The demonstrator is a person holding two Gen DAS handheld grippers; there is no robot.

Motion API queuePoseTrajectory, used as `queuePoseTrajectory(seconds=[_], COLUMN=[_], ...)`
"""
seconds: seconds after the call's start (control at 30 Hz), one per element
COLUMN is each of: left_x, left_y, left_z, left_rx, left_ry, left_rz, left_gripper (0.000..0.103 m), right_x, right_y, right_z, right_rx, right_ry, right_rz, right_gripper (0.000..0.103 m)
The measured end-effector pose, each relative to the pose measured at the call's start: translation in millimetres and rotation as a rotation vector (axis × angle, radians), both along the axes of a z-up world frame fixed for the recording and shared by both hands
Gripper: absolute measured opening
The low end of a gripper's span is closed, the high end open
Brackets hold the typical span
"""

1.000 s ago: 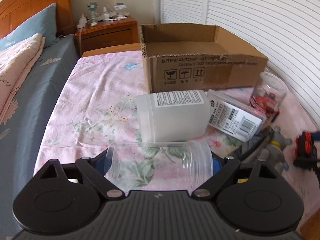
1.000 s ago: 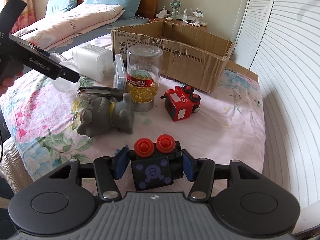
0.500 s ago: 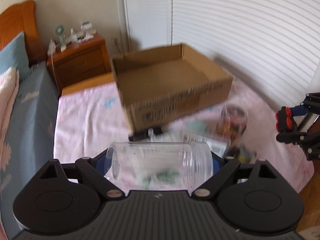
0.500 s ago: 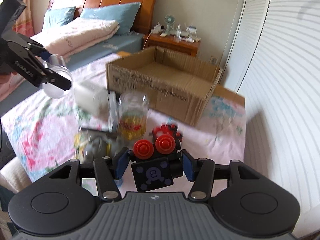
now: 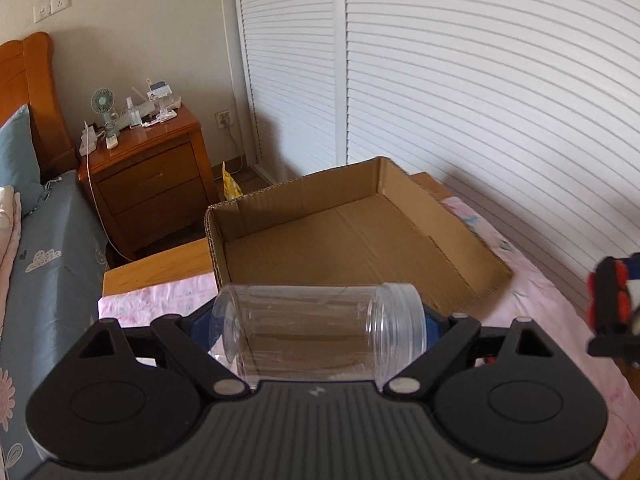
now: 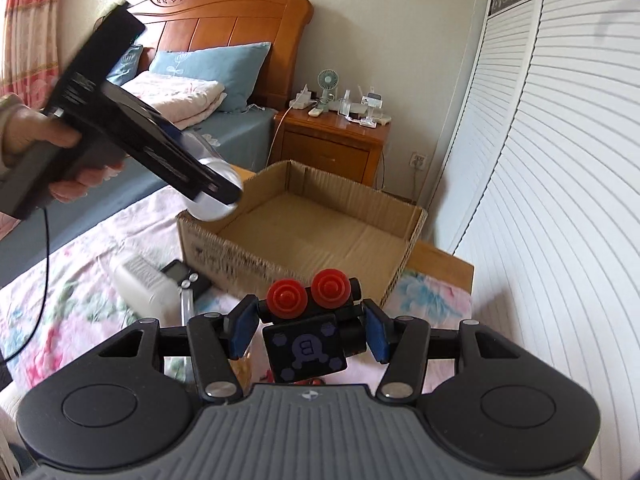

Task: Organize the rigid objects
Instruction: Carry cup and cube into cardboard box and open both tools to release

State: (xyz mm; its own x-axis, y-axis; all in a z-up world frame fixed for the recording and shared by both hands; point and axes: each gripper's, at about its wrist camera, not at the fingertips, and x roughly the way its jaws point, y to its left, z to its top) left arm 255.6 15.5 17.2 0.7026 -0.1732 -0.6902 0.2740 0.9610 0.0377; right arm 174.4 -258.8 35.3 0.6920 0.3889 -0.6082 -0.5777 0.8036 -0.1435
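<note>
An empty clear plastic jar (image 5: 320,332) lies crosswise in my left gripper (image 5: 316,328), which is shut on its two ends and holds it in the air at the near rim of the open cardboard box (image 5: 360,240). The box floor is bare. In the right wrist view that same left gripper (image 6: 216,196) carries the jar (image 6: 214,200) over the box's near left corner (image 6: 188,224). My right gripper (image 6: 306,330) is shut on a black toy car with red wheels (image 6: 308,332), lifted in front of the box (image 6: 320,240). The toy (image 5: 612,304) shows blurred at the right edge of the left view.
A white plastic container (image 6: 144,284) and a dark item (image 6: 184,274) lie on the floral sheet (image 6: 80,280) left of the box. A wooden nightstand (image 5: 148,176) with a small fan stands behind the box. White louvred doors (image 5: 480,100) run along the right.
Both grippers have risen off the sheet with their loads and moved toward the box. The jar now hangs at the box's rim. The items on the sheet have dropped out of the left view.
</note>
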Motion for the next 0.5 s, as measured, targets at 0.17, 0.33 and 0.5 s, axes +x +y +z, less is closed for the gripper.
queuePoseTrajectory(seconds=[0.17, 0.33, 0.5], left_x=[22.1, 25.6, 10.2], left_y=[0.1, 1.0, 10.4], left_z=[-12.3, -15.3, -13.7], left_rx=[-0.021, -0.024, -0.017], left_ry=[0.027, -0.007, -0.02], left_rz=[0.012, 0.013, 0.011], left_gripper=[0.091, 0.095, 0.096], right_x=[14.4, 25.1, 33.9], right_y=[8.6, 16.4, 25.7], right_z=[1.8, 0.7, -0.5], right_rx=[-0.003, -0.003, -0.007], right_ry=[0.009, 0.022, 0.041], right_rz=[-0.001, -0.008, -0.012], right_gripper=[0.06, 0.06, 0.06])
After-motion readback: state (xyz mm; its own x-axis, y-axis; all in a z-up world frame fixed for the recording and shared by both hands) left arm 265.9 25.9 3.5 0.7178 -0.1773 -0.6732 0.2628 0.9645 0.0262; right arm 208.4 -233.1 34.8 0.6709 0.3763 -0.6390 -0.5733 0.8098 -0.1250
